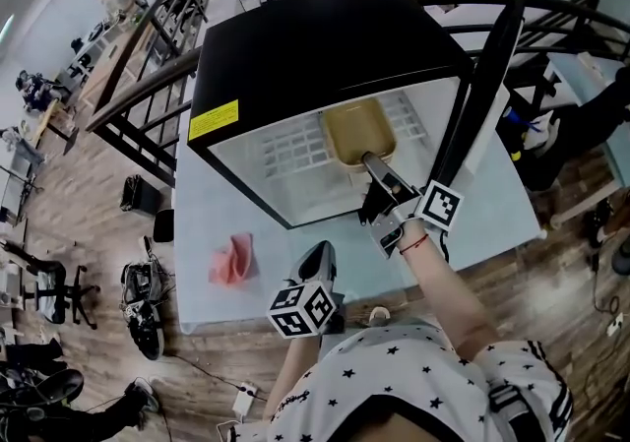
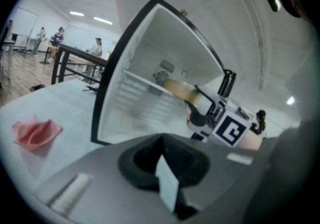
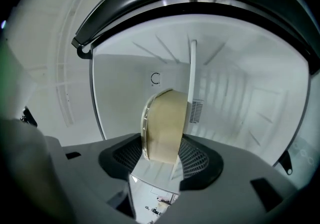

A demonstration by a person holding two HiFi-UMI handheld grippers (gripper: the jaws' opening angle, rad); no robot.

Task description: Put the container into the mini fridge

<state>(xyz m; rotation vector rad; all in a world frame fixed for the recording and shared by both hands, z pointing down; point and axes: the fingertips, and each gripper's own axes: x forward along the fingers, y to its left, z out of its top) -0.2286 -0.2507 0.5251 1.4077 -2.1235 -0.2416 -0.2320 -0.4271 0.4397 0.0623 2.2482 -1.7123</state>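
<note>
The black mini fridge [image 1: 295,46] stands on the pale table [image 1: 212,204] with its door [image 1: 489,66] swung open to the right. My right gripper [image 1: 370,162] is shut on the tan container [image 1: 359,132] and holds it inside the white compartment, over the wire shelf. In the right gripper view the container [image 3: 162,125] sits on edge between the pads of my right gripper [image 3: 167,135], with the fridge's back wall behind it. The left gripper view shows the same fridge [image 2: 150,43] and container [image 2: 179,90] from the side. My left gripper [image 1: 319,258] hangs shut and empty near the table's front edge.
A crumpled pink cloth [image 1: 232,261] lies on the table left of my left gripper, and it shows as well in the left gripper view, cloth [image 2: 34,133]. Black railings [image 1: 148,86] run behind the table. Bags and chairs crowd the wooden floor [image 1: 89,233] at the left.
</note>
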